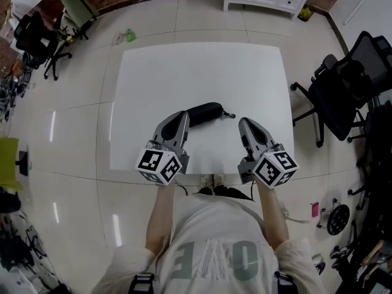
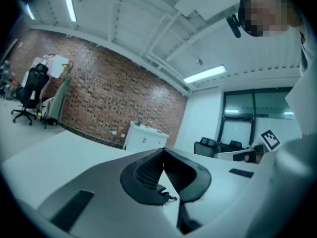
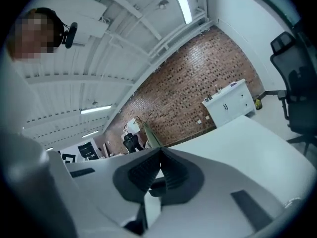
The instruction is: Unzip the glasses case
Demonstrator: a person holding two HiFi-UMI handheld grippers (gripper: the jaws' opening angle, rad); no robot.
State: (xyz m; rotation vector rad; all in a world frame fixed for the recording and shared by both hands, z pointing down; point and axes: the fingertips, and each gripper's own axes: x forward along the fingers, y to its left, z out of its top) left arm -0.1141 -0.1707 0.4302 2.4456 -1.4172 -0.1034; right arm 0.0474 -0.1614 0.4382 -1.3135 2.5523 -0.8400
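Two grippers, both closed on nothing: left gripper (image 1: 181,116) and right gripper (image 1: 245,125), jaw tips pressed together in each gripper view, no thing between them, both pointing roughly level above the white bench (image 1: 196,72). Flat on that bench, just ahead of the left gripper's tip, the glasses case (image 1: 206,111): one end tucked behind that tip in the head view, the other end ahead of and inward from the right gripper, so between the two. Apparently zipped shut; seam too small to read.

Looks like a black, elongated, rounded shell: probably light and fairly stiff, with a smooth skin likely to slide across the bench under a sideways pull. Hardly fragile, though liable to dent if pinched hard across the middle.

Small tab (image 1: 229,114) sticking out at the end nearer the right gripper, likely the zip pull or a loop; cannot tell which. Best hold, judging from here: pin the body across its narrow width with the left gripper, towards the end away from the tab, and pinch the tab itself with the right. Would need both opened first.
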